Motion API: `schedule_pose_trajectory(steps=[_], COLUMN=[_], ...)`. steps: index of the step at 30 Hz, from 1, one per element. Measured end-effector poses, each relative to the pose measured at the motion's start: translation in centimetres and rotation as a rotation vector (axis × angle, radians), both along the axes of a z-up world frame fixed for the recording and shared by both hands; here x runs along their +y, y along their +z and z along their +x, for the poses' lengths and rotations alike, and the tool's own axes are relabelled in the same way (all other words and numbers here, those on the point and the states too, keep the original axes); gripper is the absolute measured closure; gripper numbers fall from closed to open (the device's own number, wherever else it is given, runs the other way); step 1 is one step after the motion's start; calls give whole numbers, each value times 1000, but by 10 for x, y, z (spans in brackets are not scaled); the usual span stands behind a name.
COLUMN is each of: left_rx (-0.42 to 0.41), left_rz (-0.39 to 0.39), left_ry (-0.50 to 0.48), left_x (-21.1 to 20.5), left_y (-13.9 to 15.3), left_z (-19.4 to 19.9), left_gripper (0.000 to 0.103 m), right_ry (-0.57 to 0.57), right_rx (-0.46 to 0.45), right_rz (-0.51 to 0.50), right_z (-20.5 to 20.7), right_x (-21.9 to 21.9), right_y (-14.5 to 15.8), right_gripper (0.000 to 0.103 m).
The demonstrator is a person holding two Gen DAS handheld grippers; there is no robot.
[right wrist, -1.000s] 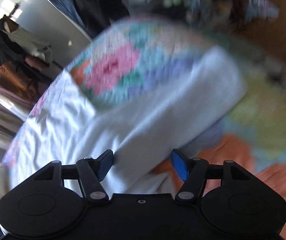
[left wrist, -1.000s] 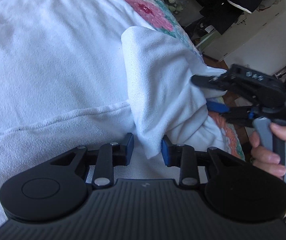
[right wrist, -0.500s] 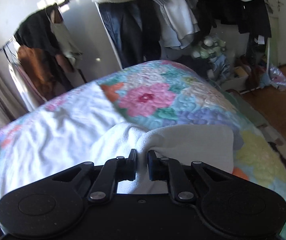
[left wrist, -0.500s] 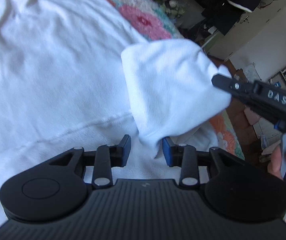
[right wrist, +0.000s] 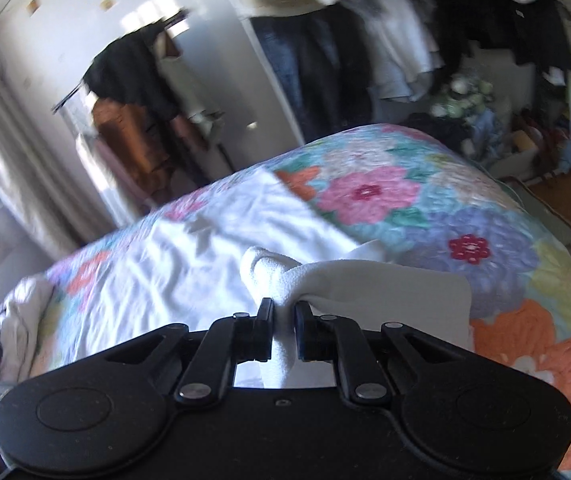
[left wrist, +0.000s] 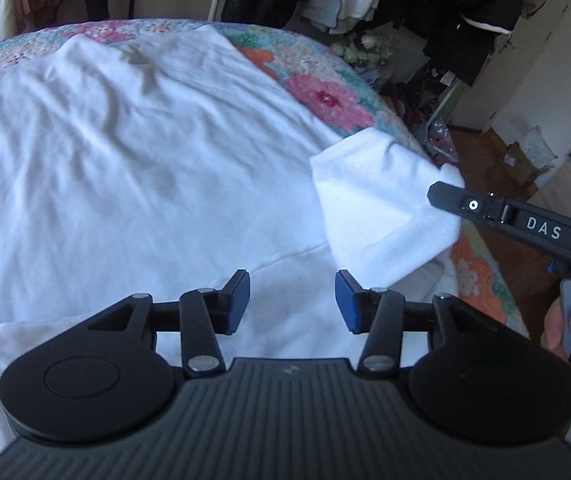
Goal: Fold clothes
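Pinching sleeve [right wrist: 365, 280] edge, right gripper [right wrist: 283, 316] fingers clamped, left gripper [left wrist: 292, 300] fingers parting, empty.

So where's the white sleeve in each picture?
Left wrist view: the sleeve is at the right, lifted off the bed, its far edge pinched in the right claw.
Right wrist view: the sleeve is at bottom centre, bunched between the shut jaws of the right claw.
Shared landmark: the pink flower on the quilt, beside the white shirt.

Two wrist fisheyes close above the quilted bed [left wrist: 325, 96] (shared), angled down toward the wardrobe clutter [right wrist: 325, 60].
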State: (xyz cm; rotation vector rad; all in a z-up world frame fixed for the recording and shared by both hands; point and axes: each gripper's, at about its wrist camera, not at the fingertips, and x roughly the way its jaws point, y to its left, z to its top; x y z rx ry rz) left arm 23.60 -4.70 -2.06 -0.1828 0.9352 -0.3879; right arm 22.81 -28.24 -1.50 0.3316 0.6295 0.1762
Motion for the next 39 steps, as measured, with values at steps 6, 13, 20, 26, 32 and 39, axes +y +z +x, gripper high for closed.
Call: schedule_pose_trajectory(steps=[6, 13, 20, 26, 32, 39], left_rx=[22, -26, -56, -45, -94, -120], left_rz=[15, 13, -8, -83, -122, -148], left_ry=[115, 159, 173, 174, 59, 129], left_x=[19, 38, 39, 34, 9, 28], left_y=[-2, 9, 18, 5, -7, -1], left_z=[-13, -21, -41, -42, -42, -33], left_gripper=[57, 57, 50, 49, 49, 49], right_ry=[93, 259, 439, 382, 404, 474], right_rx=[2, 41, 128, 123, 182, 238], right_rz=[17, -75, -78, 106, 249, 178], right_z=[-15, -14, 0, 2, 9, 8], right_x=[18, 51, 57, 25, 14, 27], right_y=[6, -4, -29, -23, -36, -46], right_gripper=[90, 90, 90, 90, 90, 90])
